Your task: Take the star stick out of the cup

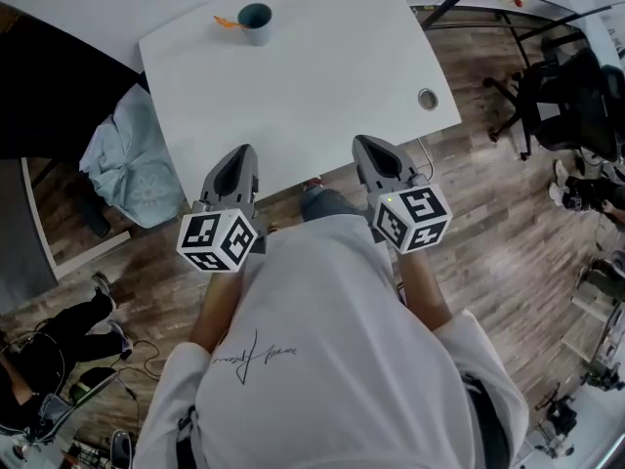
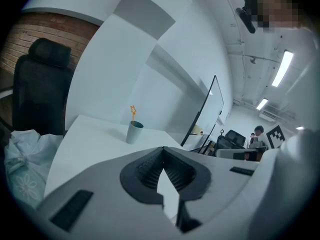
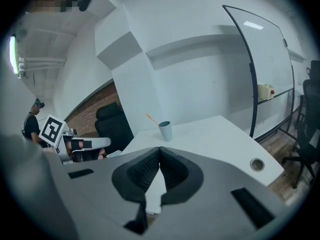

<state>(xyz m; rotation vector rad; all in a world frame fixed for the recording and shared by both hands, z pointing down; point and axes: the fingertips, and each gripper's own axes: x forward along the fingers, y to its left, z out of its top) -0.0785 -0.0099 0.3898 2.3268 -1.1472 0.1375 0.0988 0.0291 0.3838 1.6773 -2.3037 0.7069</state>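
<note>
A grey-blue cup [image 1: 256,22] stands at the far left corner of the white table [image 1: 322,76], with an orange star stick [image 1: 227,22] leaning out of it to the left. The left gripper view shows the cup [image 2: 134,132] far ahead with the star stick [image 2: 133,112] upright in it. In the right gripper view the cup [image 3: 165,130] and star stick [image 3: 152,119] are also distant. My left gripper [image 1: 243,153] and right gripper [image 1: 367,145] hover at the table's near edge, both shut and holding nothing.
A round cable grommet [image 1: 428,99] sits near the table's right edge. A pale blue cloth bundle [image 1: 132,164] lies left of the table beside a black chair [image 2: 42,84]. Another black chair [image 1: 566,106] stands at the right. A person [image 1: 59,335] sits on the floor, lower left.
</note>
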